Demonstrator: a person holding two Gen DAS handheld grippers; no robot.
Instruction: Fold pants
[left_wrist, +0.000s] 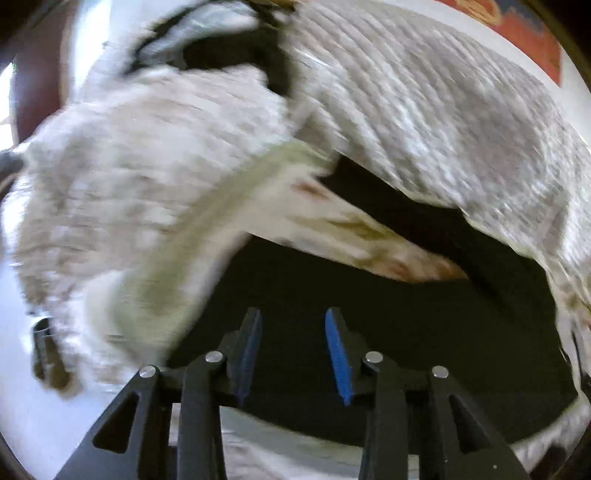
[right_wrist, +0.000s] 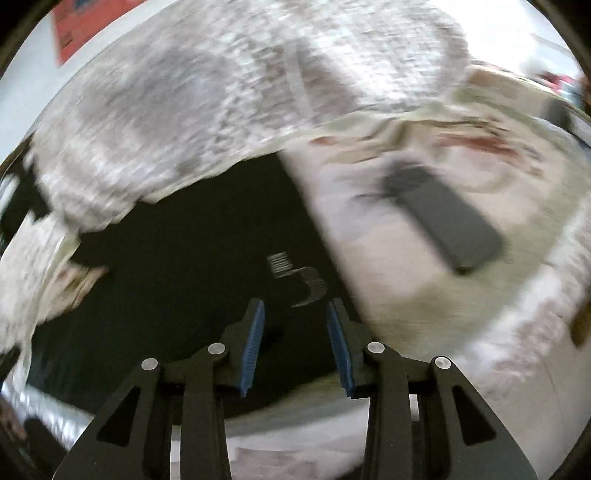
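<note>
Black pants (left_wrist: 388, 332) lie flat on a bed and fill the lower middle of the left wrist view. In the right wrist view the same black pants (right_wrist: 192, 240) show a small grey printed logo (right_wrist: 299, 277). My left gripper (left_wrist: 293, 314) is open and empty just above the black cloth. My right gripper (right_wrist: 295, 306) is open and empty, over the pants near their right edge. Both views are motion-blurred.
A pale knitted blanket (left_wrist: 424, 92) is bunched behind the pants; it also shows in the right wrist view (right_wrist: 184, 92). A dark phone-like slab (right_wrist: 447, 221) lies on the floral sheet (right_wrist: 424, 295) to the right. A red poster (left_wrist: 524, 33) hangs on the far wall.
</note>
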